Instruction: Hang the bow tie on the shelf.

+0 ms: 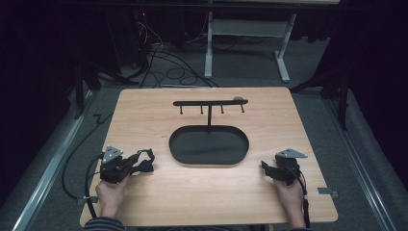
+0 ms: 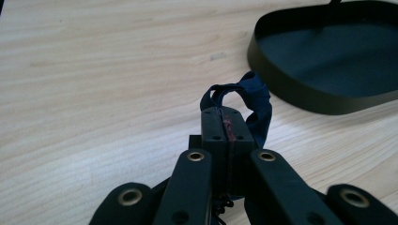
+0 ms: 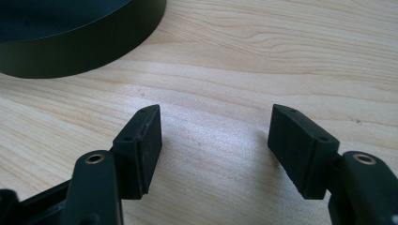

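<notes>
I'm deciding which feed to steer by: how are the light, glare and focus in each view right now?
High view: the wooden table is evenly lit, the surroundings are dark, and the picture is soft. Left gripper view: the left tool and its dark blue fabric loop look sharp; pale sheen on the wood. Right gripper view: the right tool is sharp, with a bright glare patch on the wood; the black tray is softer.

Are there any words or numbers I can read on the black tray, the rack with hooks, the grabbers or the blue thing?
None: no words, numbers, labels or signs can be read.
Black tray: plain.
Rack with hooks: plain.
Left gripper, shut on the blue loop: only a reddish smear, no lettering.
Right gripper, open: blank fingers.
Wooden table: just grain.
</notes>
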`<state>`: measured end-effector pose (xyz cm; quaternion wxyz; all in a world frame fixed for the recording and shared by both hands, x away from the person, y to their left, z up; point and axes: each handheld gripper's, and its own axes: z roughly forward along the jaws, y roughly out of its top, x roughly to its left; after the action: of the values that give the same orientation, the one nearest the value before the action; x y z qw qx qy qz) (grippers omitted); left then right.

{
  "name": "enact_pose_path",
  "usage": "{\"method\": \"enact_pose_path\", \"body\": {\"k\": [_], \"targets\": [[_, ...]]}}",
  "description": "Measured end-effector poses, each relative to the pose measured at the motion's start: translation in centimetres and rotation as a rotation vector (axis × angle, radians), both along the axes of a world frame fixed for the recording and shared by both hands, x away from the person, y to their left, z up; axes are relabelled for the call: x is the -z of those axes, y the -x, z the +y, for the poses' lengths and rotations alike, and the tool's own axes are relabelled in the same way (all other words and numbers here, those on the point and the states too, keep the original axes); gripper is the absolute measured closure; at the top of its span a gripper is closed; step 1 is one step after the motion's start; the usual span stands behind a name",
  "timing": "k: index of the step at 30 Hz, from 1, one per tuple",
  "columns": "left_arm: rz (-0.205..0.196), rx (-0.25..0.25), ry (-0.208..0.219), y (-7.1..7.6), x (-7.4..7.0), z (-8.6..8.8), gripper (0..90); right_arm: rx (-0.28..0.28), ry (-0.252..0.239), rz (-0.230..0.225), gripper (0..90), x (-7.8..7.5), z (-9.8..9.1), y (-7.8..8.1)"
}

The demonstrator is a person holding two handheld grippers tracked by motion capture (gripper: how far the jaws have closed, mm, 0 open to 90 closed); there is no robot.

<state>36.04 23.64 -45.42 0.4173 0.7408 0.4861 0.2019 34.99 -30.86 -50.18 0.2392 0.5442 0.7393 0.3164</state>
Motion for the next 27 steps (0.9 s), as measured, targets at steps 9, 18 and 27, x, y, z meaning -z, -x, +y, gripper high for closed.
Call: {"method": "enact_pose_path", "body": {"k": [9,18,27], "targets": [[-0.041,0.027,0.047,0.4,-2.0,-0.5,89.5,0.0,0.0,0.001,36.9,0.0,0.0,0.0],[-0.08,0.061,0.08,0.9,-4.1,-1.0,89.5,-0.001,-0.001,0.001,36.9,0.0,0.0,0.0],[-0.1,0.097,0.09,1.0,-5.2,-1.9,89.5,0.0,-0.002,0.001,36.9,0.0,0.0,0.0]]}}
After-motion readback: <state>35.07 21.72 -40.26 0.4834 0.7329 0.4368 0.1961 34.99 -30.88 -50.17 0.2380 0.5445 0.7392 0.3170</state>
